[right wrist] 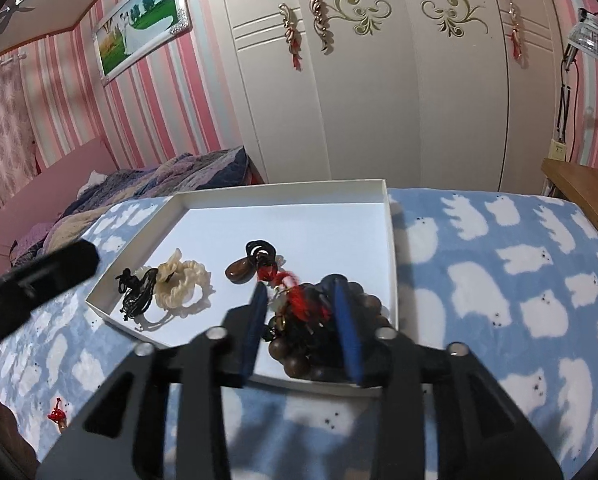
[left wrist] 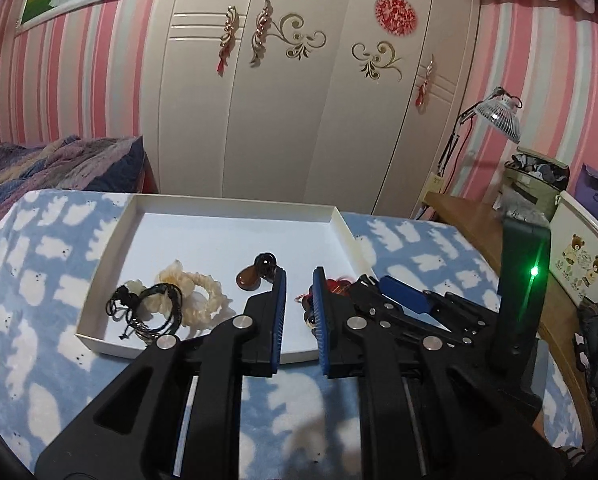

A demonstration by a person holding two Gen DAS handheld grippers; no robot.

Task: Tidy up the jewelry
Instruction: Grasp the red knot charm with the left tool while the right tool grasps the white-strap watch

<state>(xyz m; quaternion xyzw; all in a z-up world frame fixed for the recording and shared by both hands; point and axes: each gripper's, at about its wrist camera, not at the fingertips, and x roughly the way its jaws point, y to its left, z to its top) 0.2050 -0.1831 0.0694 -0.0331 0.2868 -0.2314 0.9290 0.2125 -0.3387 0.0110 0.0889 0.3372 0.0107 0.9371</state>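
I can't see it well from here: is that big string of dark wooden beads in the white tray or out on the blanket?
In. The wooden beads lie on the white tray floor, inside its near right corner, between the open right gripper fingers.

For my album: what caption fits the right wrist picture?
Open tongs over brown beads in a white tray.

White tray [right wrist: 391, 240], pale floor. Blanket [right wrist: 499, 280] under it: light blue, white bear shapes with tiny black dots. In tray: cream scrunchie [right wrist: 185, 280], black cord [right wrist: 137, 292] beside it, glossy brown pendant [right wrist: 239, 272], dark brown beads [right wrist: 299, 356] with red tassel [right wrist: 297, 298]. Grippers black, blue pads [left wrist: 279, 312]. Green light on right gripper [left wrist: 534, 271]. Wall [left wrist: 39, 80] pink, white and pale-blue stripes. Wardrobe [left wrist: 299, 120] cream, gold scrolls, red round cutouts.
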